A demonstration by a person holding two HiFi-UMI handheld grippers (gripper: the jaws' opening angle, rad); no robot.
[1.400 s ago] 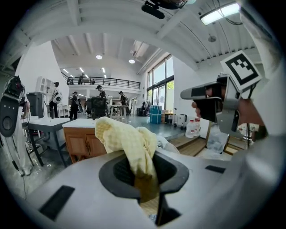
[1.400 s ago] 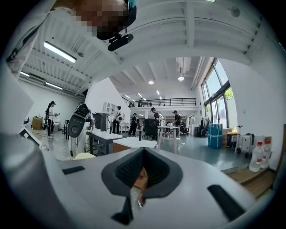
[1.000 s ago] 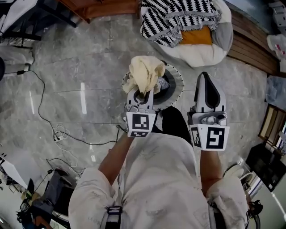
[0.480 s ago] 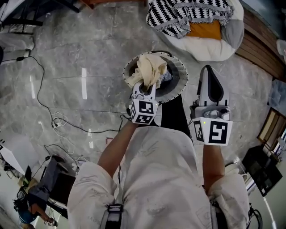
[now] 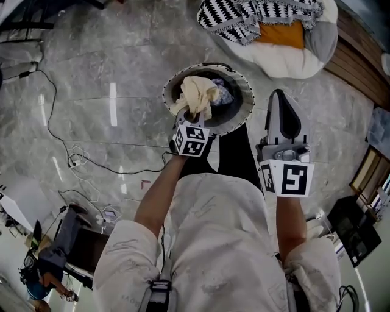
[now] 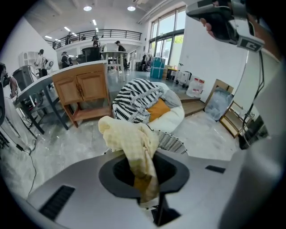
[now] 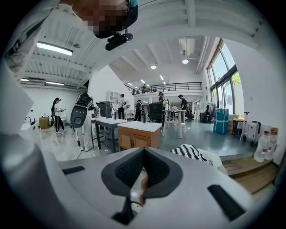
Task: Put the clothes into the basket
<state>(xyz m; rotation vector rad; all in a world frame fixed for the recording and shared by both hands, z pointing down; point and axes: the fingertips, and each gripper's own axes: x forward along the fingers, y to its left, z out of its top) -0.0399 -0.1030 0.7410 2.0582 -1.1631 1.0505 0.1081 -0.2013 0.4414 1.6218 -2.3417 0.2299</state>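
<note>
A cream cloth [image 5: 196,94] hangs bunched over the round wicker basket [image 5: 245,91] on the floor ahead of me. My left gripper [image 5: 192,117] is shut on the cloth's lower end and points steeply down at the basket's near rim. In the left gripper view the cloth [image 6: 129,138] rises out of the jaws of the left gripper [image 6: 145,179], with the basket rim [image 6: 172,142] just behind. A blue and white garment [image 5: 222,94] lies inside the basket. My right gripper [image 5: 280,97] is held to the right of the basket, shut, with nothing in it; the right gripper [image 7: 143,152] shows its pads meeting.
A white bean bag [image 5: 286,58] with a black and white patterned blanket [image 5: 244,15] and an orange cushion [image 5: 281,33] lies beyond the basket. Cables [image 5: 73,161] trail over the grey floor at left. A wooden cabinet [image 6: 85,91] stands further back.
My left gripper has sunk with the cream cloth, from above the basket down to its near rim. The right gripper has dropped a little.
</note>
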